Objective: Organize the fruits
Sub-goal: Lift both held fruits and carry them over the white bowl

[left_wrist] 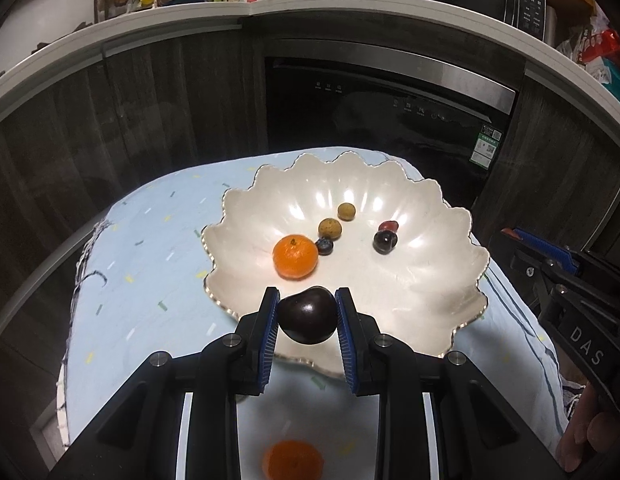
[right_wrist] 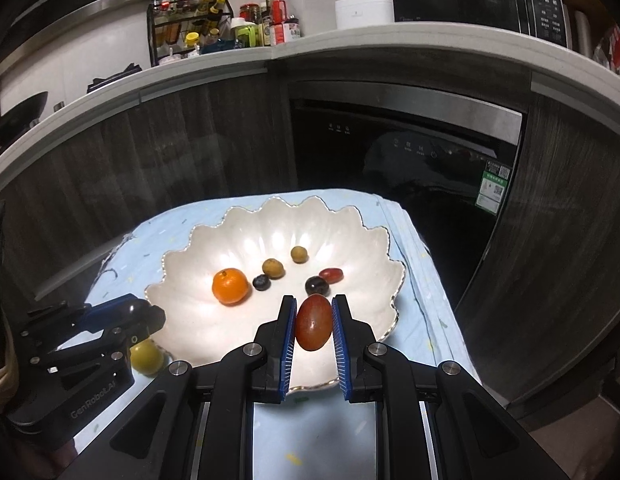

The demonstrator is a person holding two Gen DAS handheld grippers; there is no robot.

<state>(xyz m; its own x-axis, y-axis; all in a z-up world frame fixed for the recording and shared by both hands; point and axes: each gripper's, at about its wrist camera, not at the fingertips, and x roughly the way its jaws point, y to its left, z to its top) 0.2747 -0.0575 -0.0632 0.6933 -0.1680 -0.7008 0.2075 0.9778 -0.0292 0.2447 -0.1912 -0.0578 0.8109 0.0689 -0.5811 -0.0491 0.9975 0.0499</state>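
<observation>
A dim kitchen backs the scene: dark wood-grain cabinets, a glossy black built-in appliance [right_wrist: 406, 168] and a pale countertop [left_wrist: 318, 4] crowded with bottles. In front, a light blue cloth [left_wrist: 149, 248] with small coloured flecks covers the work surface, and on it sits a wide, pearly white scalloped bowl [left_wrist: 430, 276], shiny, with a thin metallic edge.

The left gripper [left_wrist: 307, 316] is clamped on a dark plum [left_wrist: 307, 314], smooth and glossy, nearly black, its narrower end tipped up and away towards the bowl; it sits over the bowl's near rim. The right gripper [right_wrist: 314, 322] is clenched on a red oval fruit [right_wrist: 314, 322], shiny-skinned, long axis upright between the ribbed blue pads [right_wrist: 287, 344], also above the near rim.

Inside the bowl: a dimpled mandarin [left_wrist: 295, 256] at left, a round blueberry [left_wrist: 324, 246] touching it, two dull tan-brown round fruits [left_wrist: 330, 228] running back in a diagonal line, and at right a dark cherry-like fruit [left_wrist: 384, 241] touching a reddish one [left_wrist: 388, 225] behind it.

Outside the bowl, a yellow-green round fruit [right_wrist: 146, 355] rests on the cloth just beside the left rim, partly hidden by the left gripper in the right wrist view. A second orange fruit [left_wrist: 292, 460] lies blurred on the cloth beneath the left gripper.
</observation>
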